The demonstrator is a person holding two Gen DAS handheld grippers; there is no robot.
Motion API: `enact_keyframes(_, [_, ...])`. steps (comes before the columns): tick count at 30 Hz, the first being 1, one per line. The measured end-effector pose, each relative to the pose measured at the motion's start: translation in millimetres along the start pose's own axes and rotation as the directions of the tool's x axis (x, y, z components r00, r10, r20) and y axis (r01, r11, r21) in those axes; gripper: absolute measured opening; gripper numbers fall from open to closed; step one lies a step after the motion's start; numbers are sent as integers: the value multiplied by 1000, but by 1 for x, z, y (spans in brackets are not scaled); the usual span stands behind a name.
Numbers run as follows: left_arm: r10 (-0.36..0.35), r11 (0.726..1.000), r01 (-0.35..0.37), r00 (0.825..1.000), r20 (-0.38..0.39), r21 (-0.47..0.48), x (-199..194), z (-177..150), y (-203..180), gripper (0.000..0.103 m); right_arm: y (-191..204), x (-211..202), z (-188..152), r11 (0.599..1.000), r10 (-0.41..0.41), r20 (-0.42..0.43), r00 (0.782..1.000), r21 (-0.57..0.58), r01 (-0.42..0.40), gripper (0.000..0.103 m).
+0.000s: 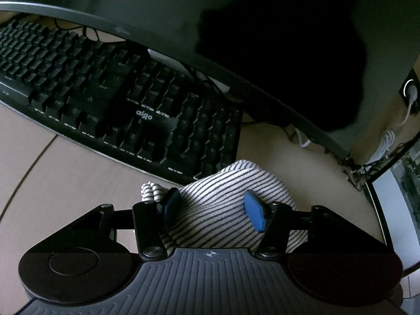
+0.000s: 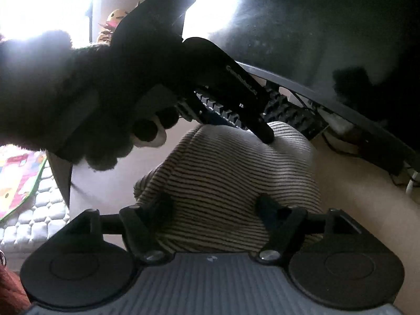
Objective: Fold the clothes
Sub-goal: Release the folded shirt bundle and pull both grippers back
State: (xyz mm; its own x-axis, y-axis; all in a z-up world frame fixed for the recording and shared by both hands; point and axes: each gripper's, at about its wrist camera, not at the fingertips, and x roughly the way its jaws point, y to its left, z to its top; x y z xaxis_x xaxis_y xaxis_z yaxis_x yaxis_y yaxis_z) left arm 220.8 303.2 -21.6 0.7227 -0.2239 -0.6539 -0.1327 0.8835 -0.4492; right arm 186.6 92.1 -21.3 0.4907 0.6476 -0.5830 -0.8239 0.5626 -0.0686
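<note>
A white garment with thin black stripes (image 1: 223, 204) lies bunched on the beige desk in front of a keyboard. My left gripper (image 1: 212, 207) is open, its blue pads (image 1: 253, 214) apart on either side of the cloth's near part. In the right wrist view the same striped garment (image 2: 231, 173) lies as a rounded heap. My right gripper (image 2: 215, 207) is open over its near edge. The left gripper, held by a gloved hand (image 2: 78, 99), reaches in from the upper left, its fingertip (image 2: 267, 137) touching the far top of the heap.
A black keyboard (image 1: 118, 97) lies just behind the garment, under a dark monitor (image 1: 262, 26). Cables and a white plug (image 1: 388, 136) sit at the right rear. The desk's left edge (image 2: 65, 183) drops to a quilted white mat (image 2: 39, 210).
</note>
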Motion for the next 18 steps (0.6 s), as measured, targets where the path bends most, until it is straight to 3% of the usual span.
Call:
enact_keyframes(5, [56,998,-57,997,48,23,-12,-2,-16,62,-9,-22,5,999,-2,-24,1000,38,3,77])
enact_keyframes(8, [116,993,-119,988,105,21,-31,-14,-35,76,-34,-47,-4,989,17,11,1000,145,-18,95])
enact_keyframes(10, [181,983,-182,970,161,-7,-51,-30,-52,85,-52,-61,-17,976,31,36,999,212,-38,103])
enact_keyframes(11, [216,976,-214,958,188,-31,-62,-40,-61,93,-63,-68,-25,968,39,39,998,245,-48,103])
enact_keyframes(14, [300,953,-276,918,260,-122,-89,-81,-85,101,-92,-86,-45,950,52,37,998,306,-61,103])
enact_keyframes(16, [379,924,-338,872,309,-177,-100,-116,-103,103,-101,-103,-64,958,37,52,998,282,-50,103])
enact_keyframes(18, [471,880,-405,810,349,-248,-101,-157,-122,103,-104,-112,-83,969,-14,83,996,246,-6,103])
